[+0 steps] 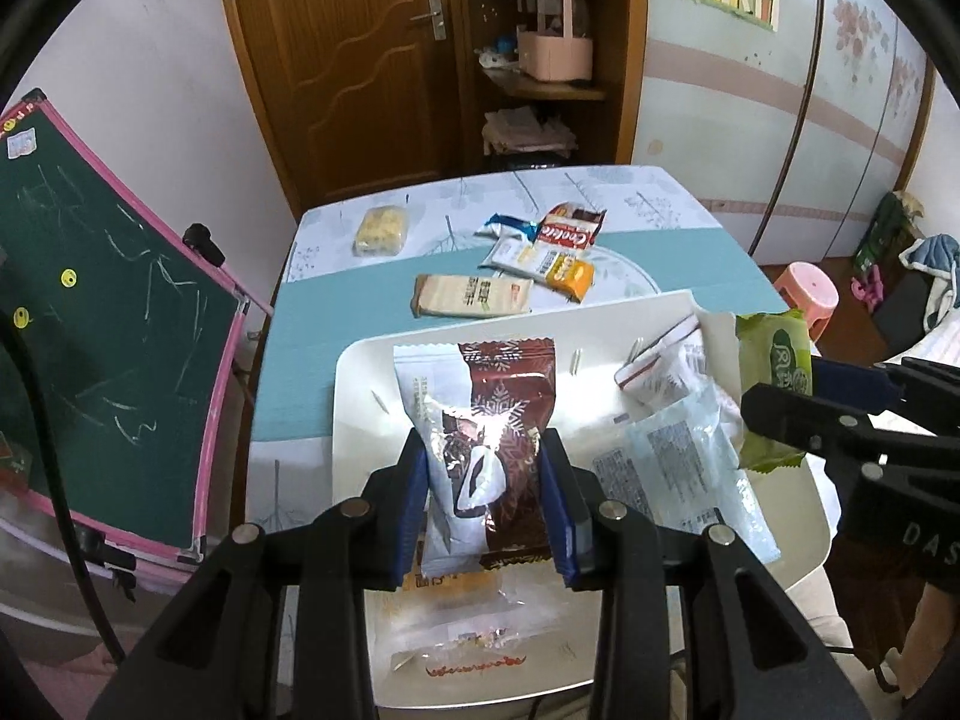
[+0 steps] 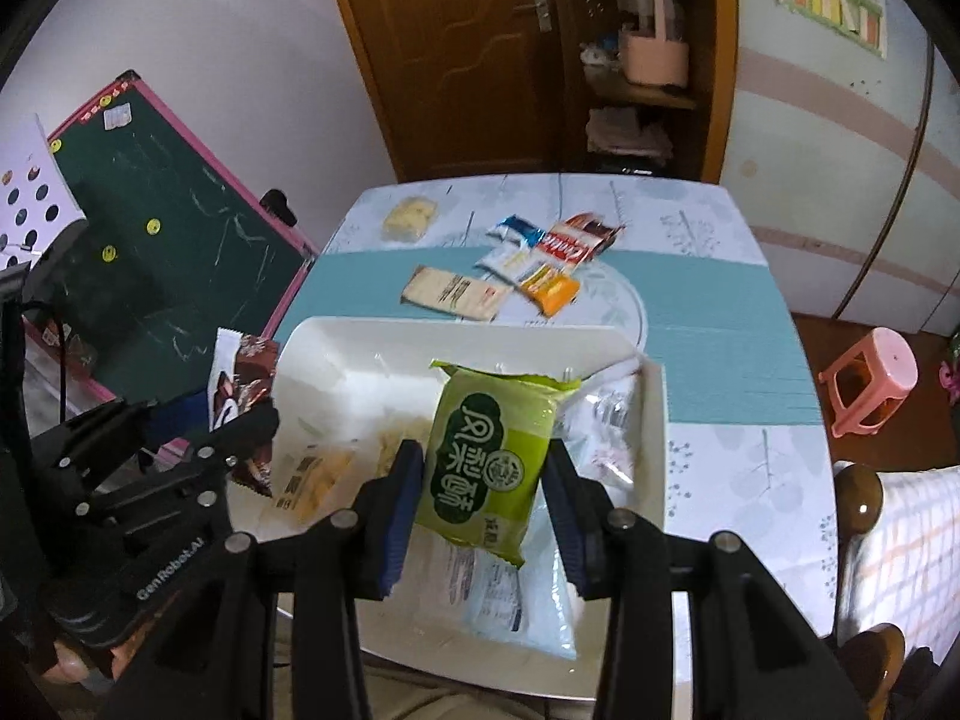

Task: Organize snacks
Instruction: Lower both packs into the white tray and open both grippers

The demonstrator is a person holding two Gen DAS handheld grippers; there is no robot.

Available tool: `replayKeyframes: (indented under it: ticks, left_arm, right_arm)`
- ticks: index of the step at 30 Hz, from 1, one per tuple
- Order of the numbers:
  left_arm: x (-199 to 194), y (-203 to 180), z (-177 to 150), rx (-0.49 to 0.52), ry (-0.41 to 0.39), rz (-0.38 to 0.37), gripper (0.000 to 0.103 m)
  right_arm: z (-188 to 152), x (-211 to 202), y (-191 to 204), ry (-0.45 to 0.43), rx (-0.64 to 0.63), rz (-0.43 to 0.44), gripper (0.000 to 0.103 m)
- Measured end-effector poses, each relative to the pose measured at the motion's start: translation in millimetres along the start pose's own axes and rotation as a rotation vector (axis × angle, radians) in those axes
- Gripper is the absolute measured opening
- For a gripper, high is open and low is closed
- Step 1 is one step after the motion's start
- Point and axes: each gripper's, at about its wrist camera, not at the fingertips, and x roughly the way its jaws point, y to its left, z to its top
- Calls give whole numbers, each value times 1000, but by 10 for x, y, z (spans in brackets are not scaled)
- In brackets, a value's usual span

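The left gripper (image 1: 486, 498) clamps a brown-and-white foil snack packet (image 1: 486, 438) above the white rectangular tray (image 1: 360, 372) at the counter's near edge. The right gripper (image 2: 480, 504) pinches a green plastic pastry packet (image 2: 492, 456) likewise. Loose snack packets (image 2: 474, 276) lie mid-counter beyond.

Left gripper (image 1: 489, 498) and right gripper (image 2: 483, 507) jaws clamped, raised side by side.

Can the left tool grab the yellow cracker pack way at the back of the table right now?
Probably not yet. The left tool is already shut on the brown and white snack packet, over the white tray. The yellow cracker pack lies far across the table, uncovered.
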Motion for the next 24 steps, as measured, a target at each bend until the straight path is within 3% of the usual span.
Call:
replayKeyframes:
  ticks: [3,5,6,10,24]
  left_arm:
    - [36,-13,7,-7,12,5,44]
    - [38,-13,12,-18,11,12,92]
    - [25,3,11,-32,-2,44,94]
    - [17,52,24,-66,5,12,96]
    - [8,16,-10,-62,19,28,96]
  right_arm:
    - [-33,0,39,8,-11,12,42]
    - [-44,7,55,15,-12,16,45]
    - [-49,2,48,15,-8,20,47]
    - [-61,-52,-7,-7,21,27,59]
    - [-96,-69,-8,-3,31,37,59]
